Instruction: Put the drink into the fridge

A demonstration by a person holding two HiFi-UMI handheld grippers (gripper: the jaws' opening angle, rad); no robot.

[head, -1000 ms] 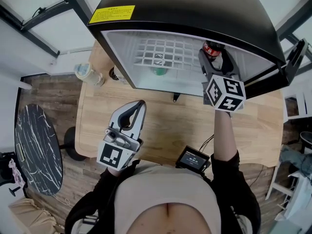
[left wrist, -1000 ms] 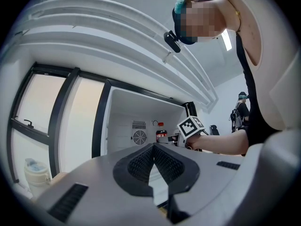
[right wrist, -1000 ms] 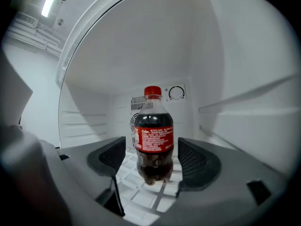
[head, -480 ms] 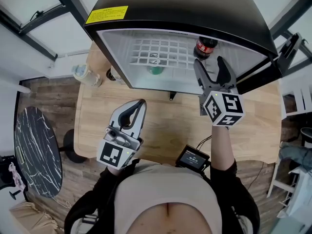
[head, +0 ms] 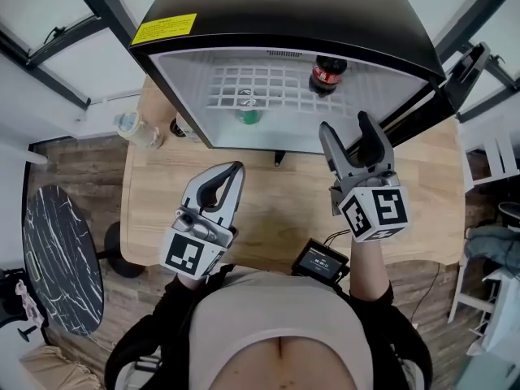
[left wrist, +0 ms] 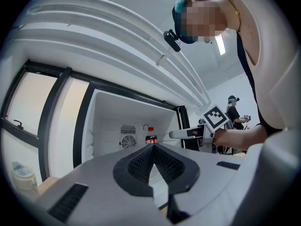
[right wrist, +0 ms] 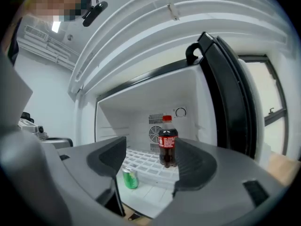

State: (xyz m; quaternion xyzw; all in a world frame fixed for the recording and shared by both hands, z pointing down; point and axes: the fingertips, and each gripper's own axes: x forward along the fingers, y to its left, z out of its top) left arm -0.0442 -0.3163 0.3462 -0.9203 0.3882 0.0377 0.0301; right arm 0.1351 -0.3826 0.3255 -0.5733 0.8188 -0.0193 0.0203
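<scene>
The bottle [right wrist: 168,142] is seen standing upright on the wire shelf [head: 244,88] inside the fridge [head: 309,15], at about 1 o'clock in the head view, so the drink looks delivered. A green can [right wrist: 130,178] is parked lower down, at roughly 8 o'clock from the bottle. The right gripper [head: 345,123] is held over the tabletop [head: 276,210] with fingers spread wide and nothing between them. The left gripper [head: 234,169] is at 7 o'clock with fingers pressed together, empty. The door [right wrist: 230,102] is open at 3 o'clock. The likely risk is that if the door gets slammed, the fridge could be jolted and the tall bottle rocked on that grid and tipped over.
</scene>
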